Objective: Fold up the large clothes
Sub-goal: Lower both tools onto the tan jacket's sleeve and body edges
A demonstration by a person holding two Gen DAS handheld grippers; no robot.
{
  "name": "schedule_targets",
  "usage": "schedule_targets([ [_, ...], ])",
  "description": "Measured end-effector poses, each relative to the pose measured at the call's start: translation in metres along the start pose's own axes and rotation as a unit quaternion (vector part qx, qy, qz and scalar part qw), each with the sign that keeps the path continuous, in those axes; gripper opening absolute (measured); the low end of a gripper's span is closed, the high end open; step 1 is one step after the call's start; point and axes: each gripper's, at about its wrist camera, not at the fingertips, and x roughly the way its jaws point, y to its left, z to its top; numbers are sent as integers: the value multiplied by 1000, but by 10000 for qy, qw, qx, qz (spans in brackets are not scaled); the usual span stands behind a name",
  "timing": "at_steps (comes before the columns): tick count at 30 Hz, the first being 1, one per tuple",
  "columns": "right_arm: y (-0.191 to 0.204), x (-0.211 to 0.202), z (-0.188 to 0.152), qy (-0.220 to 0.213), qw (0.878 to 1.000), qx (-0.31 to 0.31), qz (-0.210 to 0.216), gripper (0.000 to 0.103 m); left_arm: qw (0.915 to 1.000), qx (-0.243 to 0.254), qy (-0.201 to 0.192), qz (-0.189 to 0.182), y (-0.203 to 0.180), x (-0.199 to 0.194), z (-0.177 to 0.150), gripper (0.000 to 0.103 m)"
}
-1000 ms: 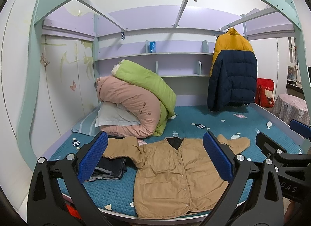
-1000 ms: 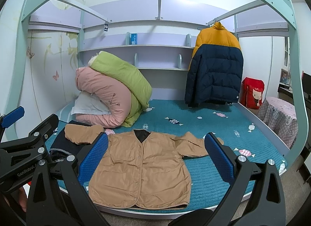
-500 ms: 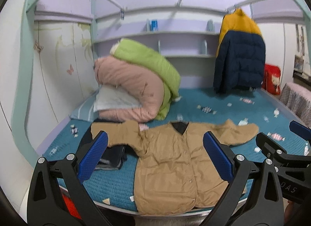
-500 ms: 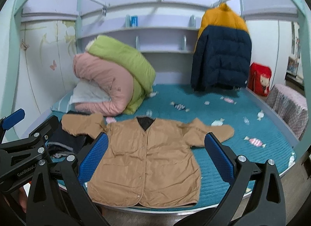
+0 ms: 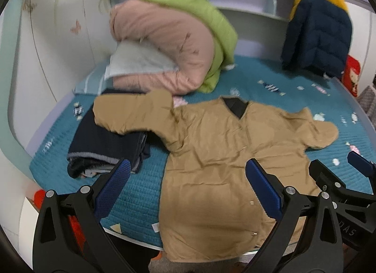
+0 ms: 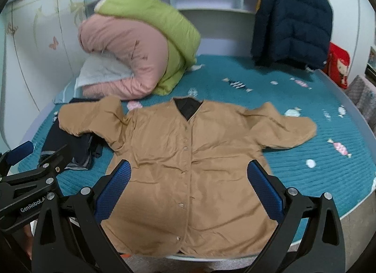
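Observation:
A tan button-front jacket (image 5: 211, 155) lies flat and face up on the teal bed, sleeves spread; it also shows in the right wrist view (image 6: 192, 162). Its left sleeve (image 5: 131, 113) rests on a pile of dark folded clothes (image 5: 103, 148). My left gripper (image 5: 188, 179) is open and empty, above the jacket's lower left part. My right gripper (image 6: 189, 179) is open and empty, above the jacket's lower middle. Each gripper shows at the edge of the other's view.
A rolled pink and green duvet (image 5: 176, 45) with a pale pillow (image 5: 138, 61) lies at the back left. A navy and yellow puffer jacket (image 6: 291, 21) hangs at the back right. The bed's front edge (image 6: 329, 226) is just below the jacket hem.
Both grippers have moved forward and down toward the jacket, which now fills more of both views. Both stay open. The jacket has not moved.

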Motion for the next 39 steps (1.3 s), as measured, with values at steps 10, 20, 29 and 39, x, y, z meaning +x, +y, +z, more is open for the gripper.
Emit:
schedule_targets([
  [10, 45, 129, 22, 384, 9979, -168, 489, 96, 9960, -709, 526, -118, 98, 117, 17, 98],
  [20, 84, 244, 28, 1141, 9872, -90, 1112, 37, 9765, -1983, 778, 314, 232, 211, 49, 98],
  [29, 99, 279, 30, 1337, 9817, -37, 1359, 36, 9683, -2243, 1000, 455, 270, 272, 75, 98],
  [39, 111, 306, 31, 1647, 9666, 316, 1937, 26, 9778, -2052, 338, 254, 271, 233, 93, 19],
])
